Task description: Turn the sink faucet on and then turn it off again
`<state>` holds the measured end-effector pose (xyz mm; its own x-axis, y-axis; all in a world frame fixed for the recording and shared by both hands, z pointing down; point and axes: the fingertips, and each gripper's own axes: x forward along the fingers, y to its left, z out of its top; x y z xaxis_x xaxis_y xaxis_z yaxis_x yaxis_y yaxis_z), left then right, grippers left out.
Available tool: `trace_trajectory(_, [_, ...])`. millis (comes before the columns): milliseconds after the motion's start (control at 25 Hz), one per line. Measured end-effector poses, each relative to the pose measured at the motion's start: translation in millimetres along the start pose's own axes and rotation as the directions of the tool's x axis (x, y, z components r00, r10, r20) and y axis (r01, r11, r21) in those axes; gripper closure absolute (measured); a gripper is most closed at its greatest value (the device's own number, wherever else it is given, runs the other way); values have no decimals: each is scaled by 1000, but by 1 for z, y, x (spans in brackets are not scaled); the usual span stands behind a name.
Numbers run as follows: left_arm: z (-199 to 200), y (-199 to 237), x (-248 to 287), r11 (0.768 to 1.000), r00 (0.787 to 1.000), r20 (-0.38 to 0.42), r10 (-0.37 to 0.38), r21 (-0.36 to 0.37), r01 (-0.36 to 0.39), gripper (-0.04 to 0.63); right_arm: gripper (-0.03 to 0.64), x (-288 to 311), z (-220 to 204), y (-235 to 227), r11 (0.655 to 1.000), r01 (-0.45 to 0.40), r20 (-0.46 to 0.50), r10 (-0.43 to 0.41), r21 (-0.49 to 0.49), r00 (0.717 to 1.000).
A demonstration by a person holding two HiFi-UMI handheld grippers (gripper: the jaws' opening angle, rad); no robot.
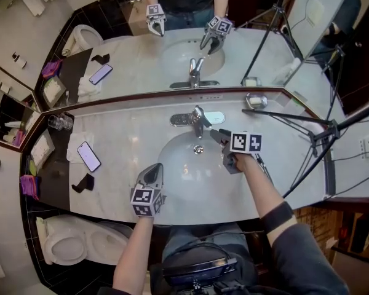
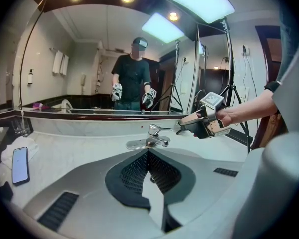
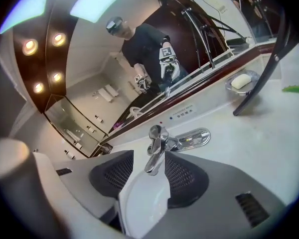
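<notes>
the right gripper [image 3: 150,157] has its dark ribbed jaws spread wide, with nothing pressed between them. the chrome single-lever faucet [image 3: 162,143] stands just ahead of them, and its downward-curving spout shows in the gap between the two jaws, apart from both pads. in the head view the jaw tips sit just to the right of the faucet, close to its lever but not plainly touching it. the white oval sink basin [image 1: 184,177] lies below and ahead of these jaws, its drain under the spout. the left gripper [image 2: 148,156] hangs over the near rim of the basin with its jaws drawn together at the tips and holding nothing; the faucet is straight ahead of them, well apart, across the bowl. off to the left of the left jaws, on the pale marble counter [image 1: 123,128], a dark smartphone [image 1: 88,157] lies flat on a white folded cloth [image 1: 75,147]. beyond and to the right of the right jaws a small metal soap dish [image 3: 241,81] with a pale bar sits against the mirror's edge, beside the black tripod leg [image 3: 261,83].
</notes>
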<state>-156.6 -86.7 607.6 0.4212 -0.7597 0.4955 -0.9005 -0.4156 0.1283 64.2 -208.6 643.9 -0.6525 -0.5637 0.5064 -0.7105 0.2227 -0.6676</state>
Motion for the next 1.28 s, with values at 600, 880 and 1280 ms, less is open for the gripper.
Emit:
trace_trajectory(600, [-29, 17, 8, 999, 998, -58, 33, -34, -35, 607, 459, 73, 17, -7, 989, -86, -61, 94, 119, 994])
trace_trajectory(880, [-43, 20, 8, 998, 996, -78, 37, -50, -41, 607, 513, 78, 23, -7, 988, -60, -57, 69, 143, 996])
trace_trajectory(1280, [-38, 19, 13, 998, 997, -72, 29, -45, -32, 607, 512, 76, 30, -6, 967, -61, -25, 70, 248, 997])
